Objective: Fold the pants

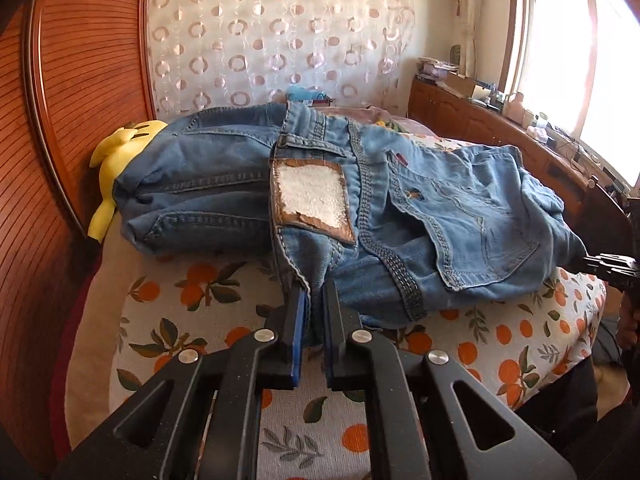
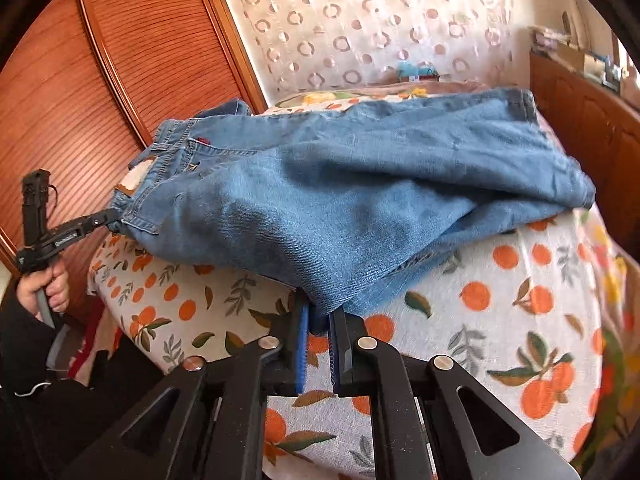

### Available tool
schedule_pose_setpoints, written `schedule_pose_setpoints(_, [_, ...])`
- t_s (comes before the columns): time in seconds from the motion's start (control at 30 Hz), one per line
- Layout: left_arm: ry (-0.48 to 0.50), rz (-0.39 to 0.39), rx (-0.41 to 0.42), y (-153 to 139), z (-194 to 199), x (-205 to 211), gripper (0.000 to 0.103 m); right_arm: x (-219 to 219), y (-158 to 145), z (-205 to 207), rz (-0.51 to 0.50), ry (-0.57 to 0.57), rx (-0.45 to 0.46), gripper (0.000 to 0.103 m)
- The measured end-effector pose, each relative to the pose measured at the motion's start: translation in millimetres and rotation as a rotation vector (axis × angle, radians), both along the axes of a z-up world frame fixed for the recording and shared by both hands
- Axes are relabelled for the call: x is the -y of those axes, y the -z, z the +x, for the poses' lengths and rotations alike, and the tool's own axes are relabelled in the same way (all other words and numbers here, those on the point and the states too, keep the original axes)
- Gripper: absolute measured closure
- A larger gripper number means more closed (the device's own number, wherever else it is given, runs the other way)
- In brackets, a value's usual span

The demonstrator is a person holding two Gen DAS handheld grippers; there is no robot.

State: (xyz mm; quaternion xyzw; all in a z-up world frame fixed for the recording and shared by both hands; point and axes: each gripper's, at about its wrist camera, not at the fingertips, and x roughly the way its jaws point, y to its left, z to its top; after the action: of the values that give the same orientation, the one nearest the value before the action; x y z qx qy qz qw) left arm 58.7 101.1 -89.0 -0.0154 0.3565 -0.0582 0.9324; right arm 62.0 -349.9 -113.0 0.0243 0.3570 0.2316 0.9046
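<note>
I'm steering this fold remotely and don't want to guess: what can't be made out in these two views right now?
- Left wrist view: most of the yellow plush toy is hidden under the jeans.
- Left wrist view: the right gripper is cut by the frame edge; its pinch point is unclear.
- Right wrist view: the left gripper is small; its tips vanish into the denim.
- Both views: the window-side counter clutter is too small and glare-washed.

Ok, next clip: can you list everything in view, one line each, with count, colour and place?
jeans: one, blue denim, spread across the bed.
bedsheet: one, white with orange fruit print, under the jeans.
plush toy: one, yellow, behind the jeans by the headboard.
headboard: one, reddish wood, at the left.
curtain: one, white with rings, behind the bed.
cabinet: one, brown, cluttered, below the window.
left gripper: black, blue fingers, shut on the waistband.
right gripper: black, shut on the leg.
</note>
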Motion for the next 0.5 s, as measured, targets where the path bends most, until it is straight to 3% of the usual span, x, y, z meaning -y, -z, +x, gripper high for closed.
schedule_pose_setpoints(0.23, [0.001,-0.003,0.037,-22,-6,3,0.090,18,-21,-27,-0.019,0.067,0.083,0.091])
schedule_pose_setpoints(0.37, [-0.013,0.013,0.087,-39,-10,0,0.088,18,-26,-29,-0.034,0.100,0.127,0.083])
schedule_pose_setpoints(0.5, [-0.011,0.011,0.110,-53,-2,-2,0.067,-2,-20,-8,-0.033,0.102,0.151,0.068])
